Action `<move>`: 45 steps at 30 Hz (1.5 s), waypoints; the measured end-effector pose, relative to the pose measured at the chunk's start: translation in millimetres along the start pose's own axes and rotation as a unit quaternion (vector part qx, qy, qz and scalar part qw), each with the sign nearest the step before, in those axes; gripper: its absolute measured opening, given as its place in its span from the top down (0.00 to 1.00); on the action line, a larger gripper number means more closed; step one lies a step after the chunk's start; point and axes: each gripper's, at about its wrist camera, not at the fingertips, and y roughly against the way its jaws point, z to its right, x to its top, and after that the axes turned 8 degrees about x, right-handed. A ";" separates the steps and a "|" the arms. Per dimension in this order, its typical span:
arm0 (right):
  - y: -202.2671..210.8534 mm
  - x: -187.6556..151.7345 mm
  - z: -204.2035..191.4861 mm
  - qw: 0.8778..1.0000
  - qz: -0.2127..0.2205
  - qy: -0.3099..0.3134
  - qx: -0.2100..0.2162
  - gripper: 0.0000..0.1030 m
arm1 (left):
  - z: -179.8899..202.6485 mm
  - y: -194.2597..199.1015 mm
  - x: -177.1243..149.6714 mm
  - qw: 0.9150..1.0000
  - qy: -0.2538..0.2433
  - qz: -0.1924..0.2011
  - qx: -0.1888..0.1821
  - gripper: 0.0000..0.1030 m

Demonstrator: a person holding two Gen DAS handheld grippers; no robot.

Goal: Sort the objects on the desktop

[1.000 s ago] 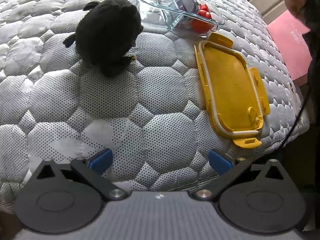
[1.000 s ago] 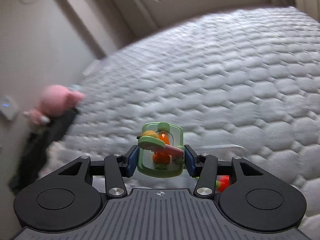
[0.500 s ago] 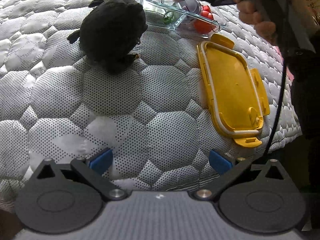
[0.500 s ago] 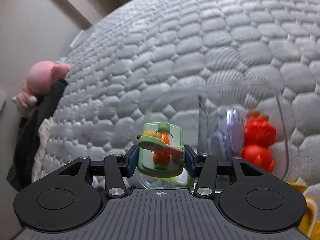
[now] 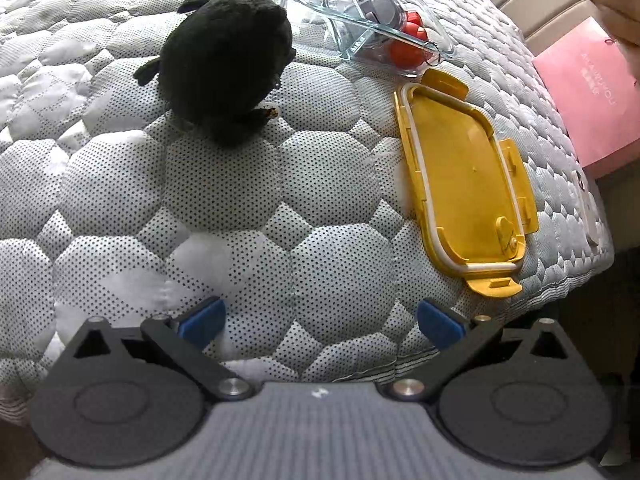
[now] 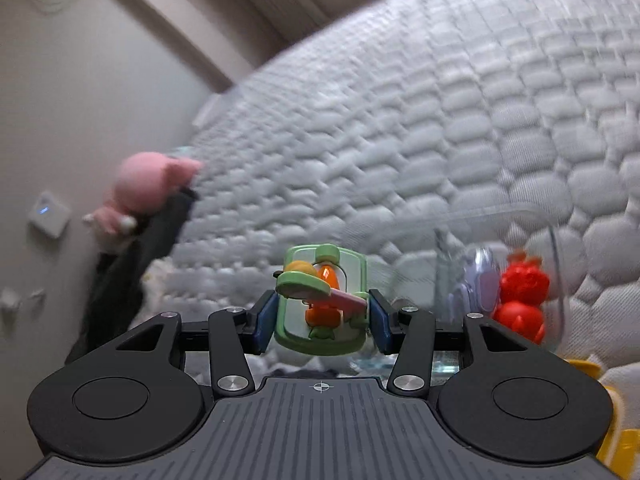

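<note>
With the right gripper clenched on the green toy, lower it squarely into the clear container's empty half (lower right of frame), while the left gripper hangs released.

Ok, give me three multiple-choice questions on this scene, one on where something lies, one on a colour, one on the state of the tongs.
1. Where does the black plush toy lie?
A. left of the clear container
B. on the lid
C. inside the container

2. What colour is the lid?
A. blue
B. yellow
C. white

3. The right tongs are:
A. open and empty
B. shut on the green toy
C. shut on the lid

Answers: 1 A, it sits on the mattress beside the container; 2 B, yellow with a pale seal; 3 B, both pads press the toy's sides.
</note>
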 end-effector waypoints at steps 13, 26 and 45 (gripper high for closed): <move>-15.9 -72.0 -1.8 0.992 -0.126 0.021 -0.008 0.48 | 12.5 15.5 -6.4 1.000 -0.022 0.016 0.009 0.00; 7.2 -68.2 -27.6 0.996 -0.031 0.081 0.013 0.13 | 13.1 23.7 -9.1 0.998 -0.045 0.047 -0.024 0.00; 59.9 -121.9 39.9 0.996 0.083 0.013 -0.008 0.10 | -33.8 -8.1 107.5 0.983 0.021 0.163 0.082 0.03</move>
